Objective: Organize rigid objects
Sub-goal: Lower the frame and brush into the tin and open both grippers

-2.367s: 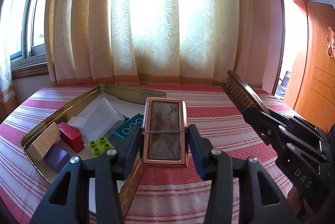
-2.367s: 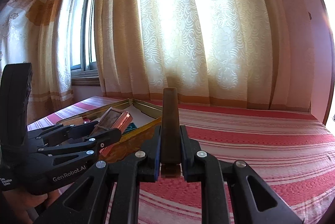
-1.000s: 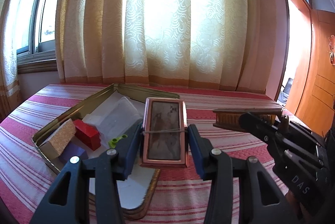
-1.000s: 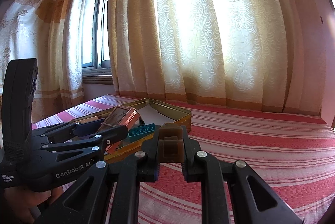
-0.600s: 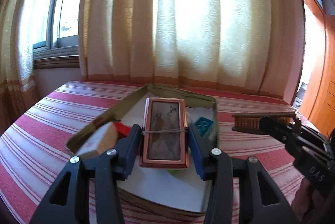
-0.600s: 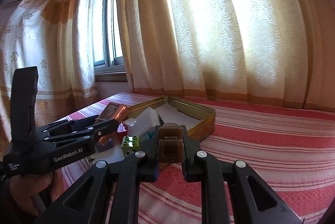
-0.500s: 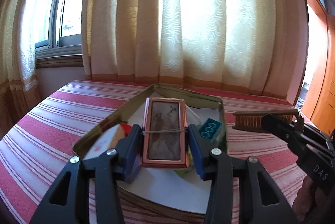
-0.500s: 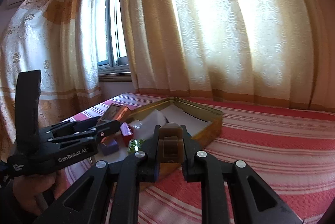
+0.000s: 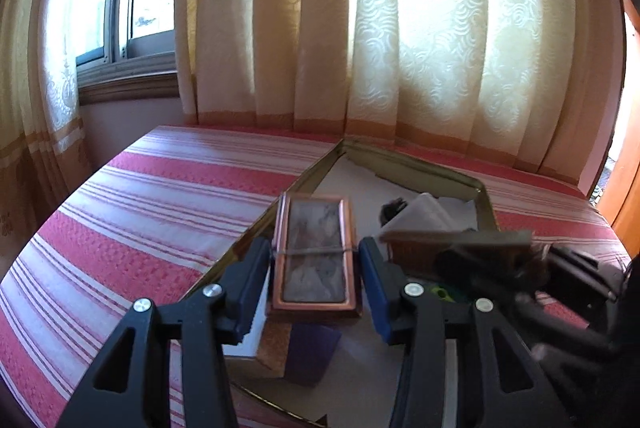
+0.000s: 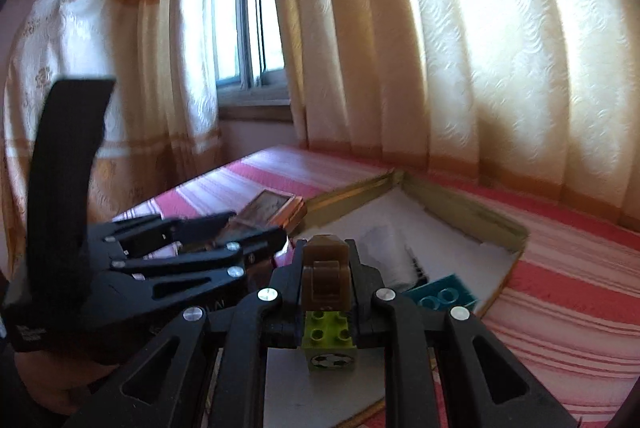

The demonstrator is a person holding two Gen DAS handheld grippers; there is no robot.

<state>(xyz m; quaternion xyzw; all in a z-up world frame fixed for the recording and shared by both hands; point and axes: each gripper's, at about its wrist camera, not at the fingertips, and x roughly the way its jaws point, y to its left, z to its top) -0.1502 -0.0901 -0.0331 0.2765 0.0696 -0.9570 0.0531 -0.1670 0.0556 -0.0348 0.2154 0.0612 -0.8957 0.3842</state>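
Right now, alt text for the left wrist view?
The left claw grips a copper-framed tin above an open gold tray on a red striped cloth. At right, blurred, the right claw holds a brown comb over the tray; sunlit curtains behind.

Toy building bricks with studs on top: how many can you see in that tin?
2. A lime-green brick sits just below the right hand-held gripper; a teal brick lies to its right by the tray wall. Others may be hidden behind the grippers.

A home bedroom: a bed with a red-and-white striped cover (image 9: 168,204) sits below cream patterned curtains (image 9: 400,28) and a window (image 10: 248,8).
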